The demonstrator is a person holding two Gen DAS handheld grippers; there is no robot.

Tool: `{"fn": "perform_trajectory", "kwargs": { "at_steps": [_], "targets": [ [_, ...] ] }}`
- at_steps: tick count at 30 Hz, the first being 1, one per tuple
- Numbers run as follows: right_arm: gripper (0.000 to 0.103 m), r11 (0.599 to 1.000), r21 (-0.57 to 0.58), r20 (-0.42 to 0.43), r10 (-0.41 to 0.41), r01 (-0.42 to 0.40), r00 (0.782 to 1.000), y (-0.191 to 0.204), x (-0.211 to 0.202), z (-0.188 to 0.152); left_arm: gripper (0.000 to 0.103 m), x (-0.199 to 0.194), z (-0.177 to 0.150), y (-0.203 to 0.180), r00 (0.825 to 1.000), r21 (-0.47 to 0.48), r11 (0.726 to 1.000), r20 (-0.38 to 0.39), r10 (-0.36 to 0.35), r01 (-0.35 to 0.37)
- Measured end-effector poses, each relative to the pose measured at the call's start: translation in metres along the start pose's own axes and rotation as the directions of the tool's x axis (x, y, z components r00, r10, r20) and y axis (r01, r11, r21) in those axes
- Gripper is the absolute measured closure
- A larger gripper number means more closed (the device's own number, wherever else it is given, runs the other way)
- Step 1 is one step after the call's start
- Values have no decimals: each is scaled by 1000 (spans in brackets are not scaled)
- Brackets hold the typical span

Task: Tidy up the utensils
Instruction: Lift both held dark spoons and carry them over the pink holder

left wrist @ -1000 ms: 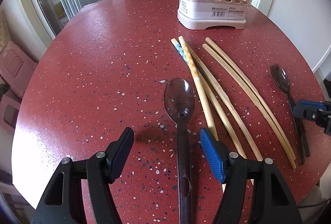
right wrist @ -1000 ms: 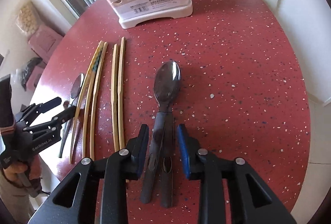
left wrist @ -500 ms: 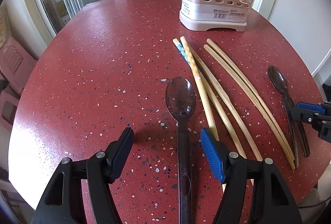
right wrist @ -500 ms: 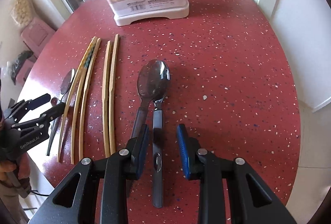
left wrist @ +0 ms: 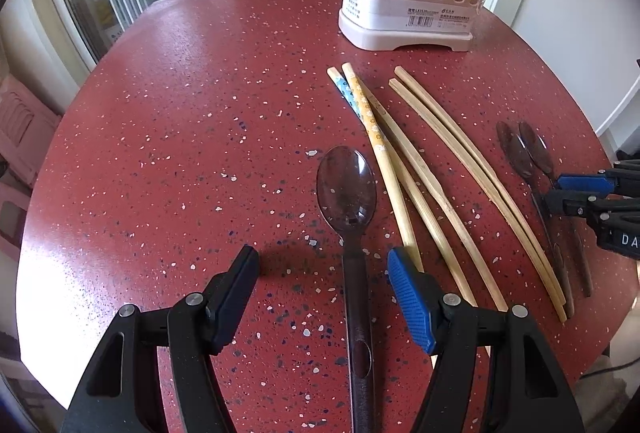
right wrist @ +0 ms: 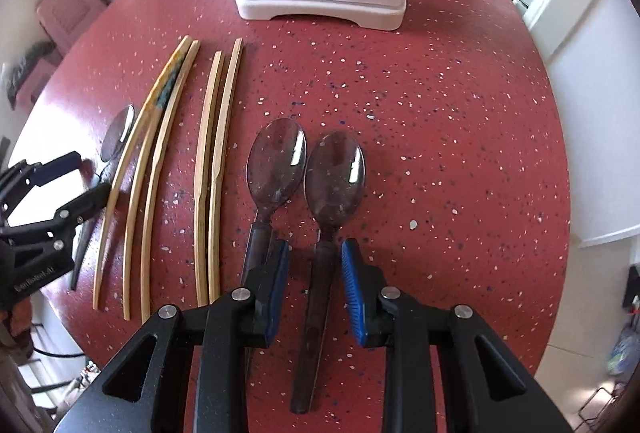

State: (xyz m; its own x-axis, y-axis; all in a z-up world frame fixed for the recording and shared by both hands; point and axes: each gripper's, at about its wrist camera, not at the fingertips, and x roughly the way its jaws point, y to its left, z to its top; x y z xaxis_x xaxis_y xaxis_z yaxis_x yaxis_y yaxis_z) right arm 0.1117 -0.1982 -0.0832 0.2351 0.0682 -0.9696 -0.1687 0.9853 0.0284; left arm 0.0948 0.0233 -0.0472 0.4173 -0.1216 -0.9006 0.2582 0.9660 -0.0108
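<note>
Spoons (right wrist: 304, 169) now lie apart, no longer stacked; right gripper (right wrist: 314, 287) is closing around one handle, pads not yet pressing; left gripper (left wrist: 322, 297) gapes wide.

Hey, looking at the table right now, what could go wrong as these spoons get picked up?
1. The right tongs are closing around one dark translucent plastic spoon, but its twin lies right beside it, handle under the left pad; both may get dragged.
2. The left tongs, wide open, straddle a third dark spoon; the patterned bamboo chopsticks lie near the blue pad and could get nudged or pinched.
</note>
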Motion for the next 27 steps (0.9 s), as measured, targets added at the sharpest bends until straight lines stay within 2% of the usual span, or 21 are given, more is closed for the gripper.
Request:
{"fn": "perform_trajectory", "kwargs": {
  "at_steps": [1, 6, 9, 10, 13, 16, 20, 23, 27],
  "targets": [
    [89, 1000, 3, -5, 1, -1, 1000, -2, 0, 1, 10, 1, 2, 0, 1000, 9, 1000, -9, 1, -1],
    [91, 996, 55, 14, 71, -71, 997, -17, -1, 3, 13, 4, 8, 0, 999, 27, 999, -45, -18, 19],
    [91, 993, 58, 74, 99, -104, 992, -26, -6, -2, 30, 3, 9, -4, 998, 48, 998, -48, -32, 34],
    [91, 992, 56, 86, 106, -111, 991, -29, -9, -4, 42, 2, 9, -6, 998, 54, 998, -49, -35, 38],
    [91, 992, 48, 114, 114, -120, 987, -37, -12, -10, 62, 2, 10, -15, 997, 81, 995, -51, -49, 53],
    [91, 988, 49, 138, 141, -149, 980, -43, -16, -15, 62, 0, 6, -19, 999, 92, 995, -20, -30, 32],
    [91, 981, 54, 186, 173, -186, 967, -45, -29, -31, 62, -10, -3, -13, 998, 39, 999, 52, -27, 25],
    [91, 973, 60, 230, 204, -224, 951, -53, -36, -36, 62, -24, -5, -6, 990, -27, 998, 127, -53, 57],
    [91, 965, 67, 282, 226, -254, 932, -50, -39, -31, 62, -44, -1, -2, 975, -75, 995, 215, -47, 64]
  ]
}}
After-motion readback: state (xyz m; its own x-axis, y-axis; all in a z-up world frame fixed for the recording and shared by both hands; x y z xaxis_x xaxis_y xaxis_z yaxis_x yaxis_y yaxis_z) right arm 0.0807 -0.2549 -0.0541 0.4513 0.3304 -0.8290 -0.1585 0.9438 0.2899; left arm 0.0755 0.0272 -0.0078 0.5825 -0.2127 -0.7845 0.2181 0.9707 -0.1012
